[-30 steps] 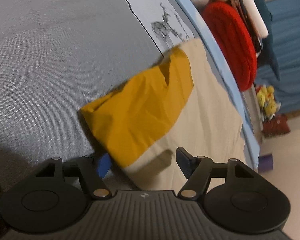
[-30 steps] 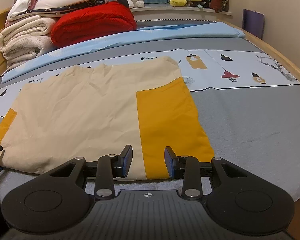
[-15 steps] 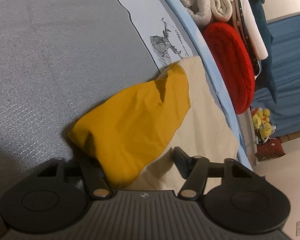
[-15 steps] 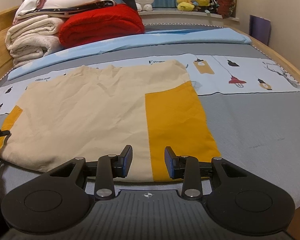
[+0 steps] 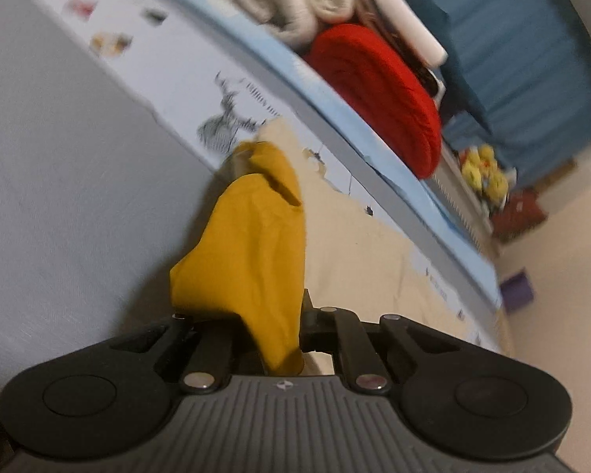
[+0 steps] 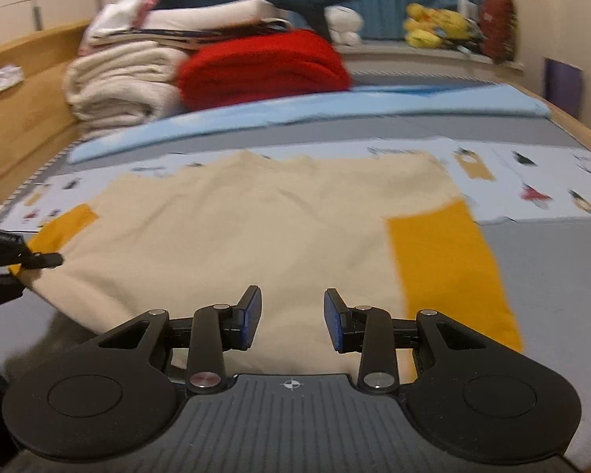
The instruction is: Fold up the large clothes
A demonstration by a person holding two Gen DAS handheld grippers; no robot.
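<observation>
The cream garment [image 6: 256,228] lies flat across the bed [image 6: 551,276], its long axis seemingly running side to side along the near edge. The left gripper [image 5: 272,323] is closing its fingers on the yellow sleeve [image 5: 252,252], bunched between them, probably to fold it inward. The right gripper [image 6: 291,315] hovers over the hem, fingers partly open and empty.

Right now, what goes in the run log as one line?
stage: first fold | left gripper: closing on mustard-yellow sleeve of cream cotton shirt | right gripper: open above the hem, empty | surface: grey bedspread
</observation>
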